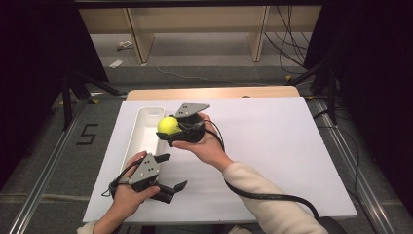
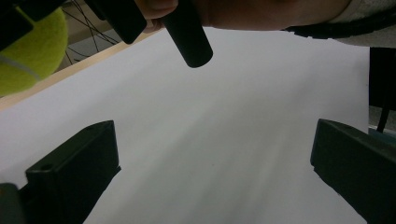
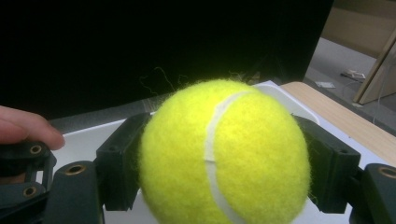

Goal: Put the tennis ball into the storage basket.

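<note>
The table (image 1: 272, 141), covered by a white sheet, is bare across its whole right half, so there is ample room there; the work sits at the left, where a long white tray (image 1: 139, 127) lies lengthwise near the sheet's left edge, its far end close to the strip of bare wood at the back. The right tongs (image 1: 171, 129) are clamped on a yellow tennis ball (image 1: 167, 125), one jaw pressing each side of it, and hold it raised just over the tray's right wall. This looks like the carrying step, with the ball about to be placed in the tray. The next move would call for a short shift to the left so the ball clears the rim, a drop toward the tray floor, and only then a release, since a ball let go high could bounce or roll over the low wall. The left tongs (image 1: 171, 171) hang idle near the sheet's front edge, jaws wide apart and holding nothing, just clear of the tray's near end.
</note>
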{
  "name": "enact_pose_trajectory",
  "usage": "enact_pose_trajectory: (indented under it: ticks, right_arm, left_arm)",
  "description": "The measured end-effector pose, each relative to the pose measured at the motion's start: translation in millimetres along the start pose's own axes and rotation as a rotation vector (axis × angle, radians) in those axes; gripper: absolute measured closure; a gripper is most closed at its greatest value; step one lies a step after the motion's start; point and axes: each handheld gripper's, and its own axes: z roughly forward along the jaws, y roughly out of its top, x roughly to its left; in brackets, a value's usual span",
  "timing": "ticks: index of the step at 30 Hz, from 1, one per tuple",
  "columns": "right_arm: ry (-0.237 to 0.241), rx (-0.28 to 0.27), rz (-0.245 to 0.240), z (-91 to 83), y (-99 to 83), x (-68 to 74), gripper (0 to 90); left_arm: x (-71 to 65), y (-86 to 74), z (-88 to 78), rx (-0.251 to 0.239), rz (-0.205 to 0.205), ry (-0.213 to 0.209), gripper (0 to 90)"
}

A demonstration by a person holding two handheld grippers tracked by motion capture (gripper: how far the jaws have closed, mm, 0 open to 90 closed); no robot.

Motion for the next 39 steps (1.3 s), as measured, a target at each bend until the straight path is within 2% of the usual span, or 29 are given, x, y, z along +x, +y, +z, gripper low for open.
enact_pose_trajectory:
  ticks: [39]
  right_arm:
    - [0.018,0.005,-0.006,14.0,6.7,5.5,26.5]
  left_arm:
    - [-0.1,0.4,-0.4,-0.001,0.003,0.002,0.5]
